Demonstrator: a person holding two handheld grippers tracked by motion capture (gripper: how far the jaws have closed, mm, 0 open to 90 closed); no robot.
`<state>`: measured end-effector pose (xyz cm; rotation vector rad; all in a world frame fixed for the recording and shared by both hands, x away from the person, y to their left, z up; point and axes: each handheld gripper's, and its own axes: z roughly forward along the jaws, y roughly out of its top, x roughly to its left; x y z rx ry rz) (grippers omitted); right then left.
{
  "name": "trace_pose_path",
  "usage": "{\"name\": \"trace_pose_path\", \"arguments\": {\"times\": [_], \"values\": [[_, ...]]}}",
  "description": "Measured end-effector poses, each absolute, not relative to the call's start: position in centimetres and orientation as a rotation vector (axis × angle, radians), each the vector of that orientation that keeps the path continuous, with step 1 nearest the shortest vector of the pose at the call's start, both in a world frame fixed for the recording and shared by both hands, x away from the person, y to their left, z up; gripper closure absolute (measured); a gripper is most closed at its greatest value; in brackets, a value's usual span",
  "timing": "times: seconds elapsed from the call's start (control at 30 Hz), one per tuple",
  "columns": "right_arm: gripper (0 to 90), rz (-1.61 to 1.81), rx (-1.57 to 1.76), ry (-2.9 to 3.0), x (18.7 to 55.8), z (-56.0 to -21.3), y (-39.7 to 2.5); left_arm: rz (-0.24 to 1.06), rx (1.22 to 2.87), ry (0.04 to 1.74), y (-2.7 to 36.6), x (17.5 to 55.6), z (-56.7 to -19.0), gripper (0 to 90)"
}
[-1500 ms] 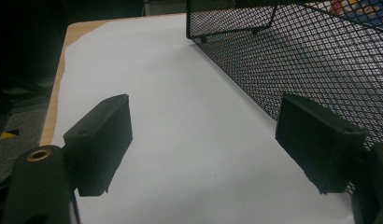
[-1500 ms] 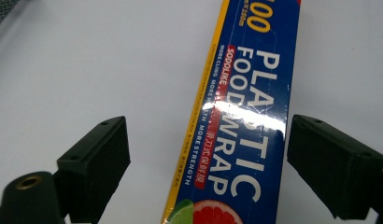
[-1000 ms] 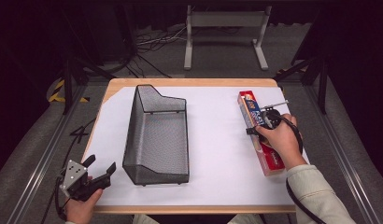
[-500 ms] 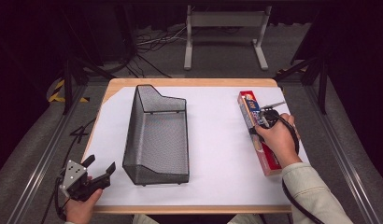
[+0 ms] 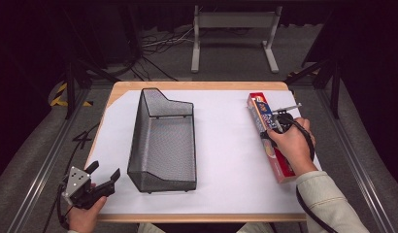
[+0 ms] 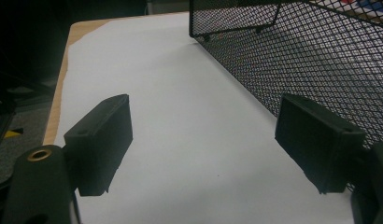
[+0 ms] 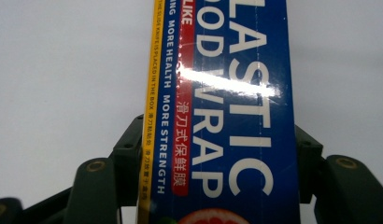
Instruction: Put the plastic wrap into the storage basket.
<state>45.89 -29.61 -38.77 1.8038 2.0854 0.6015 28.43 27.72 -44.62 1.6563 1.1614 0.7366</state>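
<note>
Thing: box of plastic wrap (image 5: 268,135), long and narrow, lying flat on the white sheet at the desk's (image 5: 197,86) right side, well apart from the wire basket (image 5: 164,141).
Handling: likely light and stiff, with thin cardboard walls that could dent; the glossy print looks slippery.
Hold: across the narrow width, near mid-length so it stays level.
Right gripper (image 5: 278,124): fingers (image 7: 129,161) straddle the box, against its long sides.
Left gripper (image 5: 101,180): fingers (image 6: 102,140) spread, holding nothing.
</note>
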Motion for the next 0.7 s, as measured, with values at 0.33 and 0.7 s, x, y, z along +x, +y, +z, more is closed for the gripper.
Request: {"name": "trace_pose_path", "arguments": {"times": [0.33,0.7], "values": [[40.2,0.650,1.808,2.075,44.6,-35.7,-29.2,0.736,1.657,1.159,27.6,28.5,-44.6,19.8],[40.2,0.696,1.804,2.072,43.0,-32.7,-28.4,0.737,1.659,1.156,27.6,28.5,-44.6,19.8]]}}
